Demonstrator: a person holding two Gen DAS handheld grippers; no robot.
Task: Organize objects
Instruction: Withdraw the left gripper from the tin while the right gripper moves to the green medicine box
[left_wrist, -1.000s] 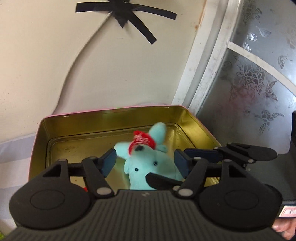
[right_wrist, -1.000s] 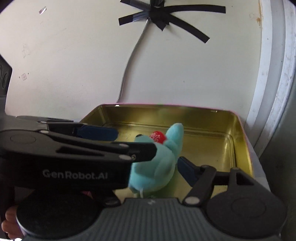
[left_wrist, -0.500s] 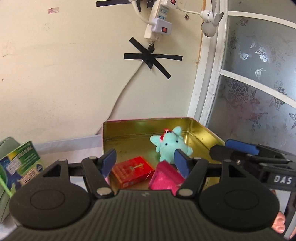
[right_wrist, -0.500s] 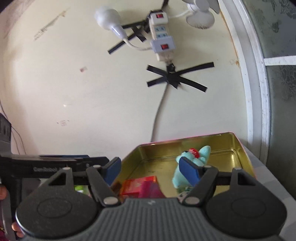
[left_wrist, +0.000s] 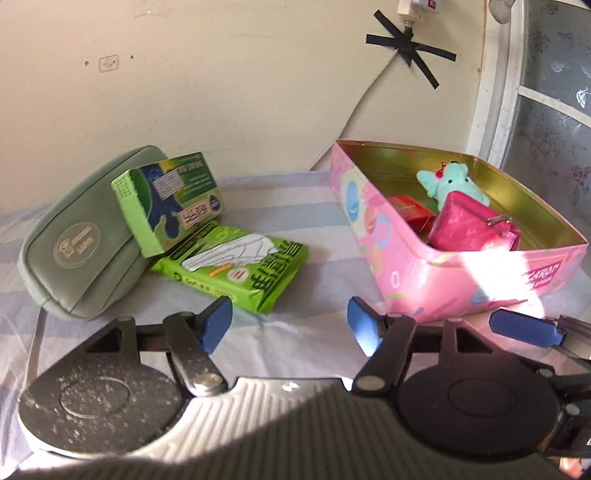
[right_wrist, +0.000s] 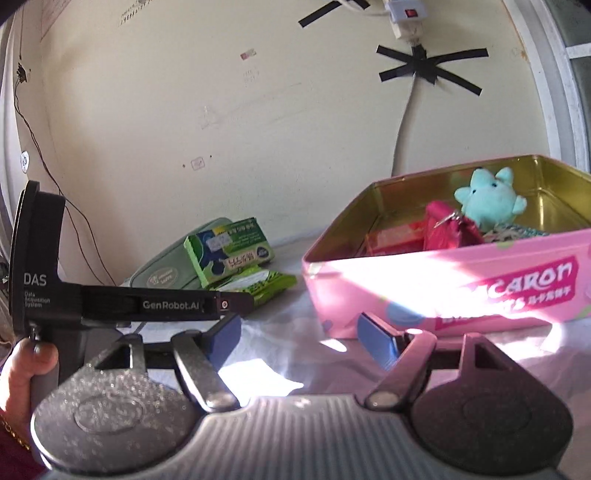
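Note:
A pink tin (left_wrist: 436, 269) (right_wrist: 461, 280) with a gold inside stands at the right on the striped cloth. Inside it lie a mint plush toy (left_wrist: 452, 182) (right_wrist: 489, 203), a magenta pouch (left_wrist: 472, 225) (right_wrist: 450, 229) and a red box (left_wrist: 410, 212) (right_wrist: 395, 236). At the left a green box (left_wrist: 171, 205) (right_wrist: 229, 251) leans on a grey-green pouch (left_wrist: 74, 243) (right_wrist: 162, 275), above a green wipes pack (left_wrist: 236, 267) (right_wrist: 258, 282). My left gripper (left_wrist: 290, 328) is open and empty, hanging over bare cloth in front of the wipes. My right gripper (right_wrist: 299, 334) is open and empty, just before the tin's near wall.
A cream wall with a taped white cable (right_wrist: 404, 122) backs the surface. A patterned glass door (left_wrist: 546, 92) closes the right side. A hand (right_wrist: 22, 369) grips the left gripper's handle at the left of the right wrist view. Sunlight patches fall on the cloth (left_wrist: 325, 225).
Both grippers have pulled back out of the tin, away from the wall. The plush toy they hovered around stays in the tin. The green items and grey-green pouch have come into view.

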